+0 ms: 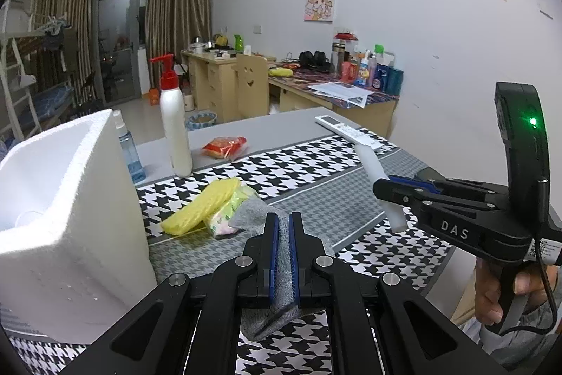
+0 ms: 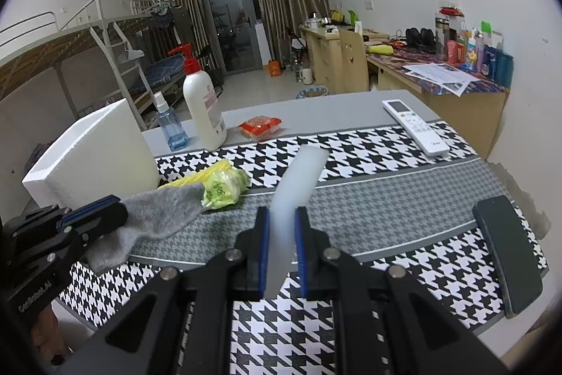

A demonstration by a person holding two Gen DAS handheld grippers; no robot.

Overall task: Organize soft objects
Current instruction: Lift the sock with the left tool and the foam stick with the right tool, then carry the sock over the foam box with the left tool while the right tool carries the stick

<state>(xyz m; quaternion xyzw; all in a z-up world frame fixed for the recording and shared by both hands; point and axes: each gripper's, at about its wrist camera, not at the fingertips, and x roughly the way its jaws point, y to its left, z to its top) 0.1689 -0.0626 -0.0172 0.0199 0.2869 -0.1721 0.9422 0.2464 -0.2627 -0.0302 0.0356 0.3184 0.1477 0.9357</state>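
My left gripper (image 1: 284,224) is shut on a grey sock (image 1: 247,215), which hangs limp above the houndstooth cloth; the right wrist view shows the same gripper (image 2: 98,211) with the sock (image 2: 158,217) trailing from it. My right gripper (image 2: 282,215) is shut on a translucent white soft strip (image 2: 298,178) that sticks up and forward. From the left wrist view that gripper (image 1: 381,190) hovers at the right with the strip (image 1: 368,164). A yellow sponge cloth (image 1: 203,204) and a green tissue pack (image 1: 228,215) lie beside a white foam box (image 1: 70,199).
At the back of the grey table (image 2: 333,108) stand a white pump bottle (image 2: 205,108) and a blue spray bottle (image 2: 170,125), with a red snack packet (image 2: 260,127) nearby. A white remote (image 2: 416,125) lies far right. A dark flat case (image 2: 505,252) sits at the right edge.
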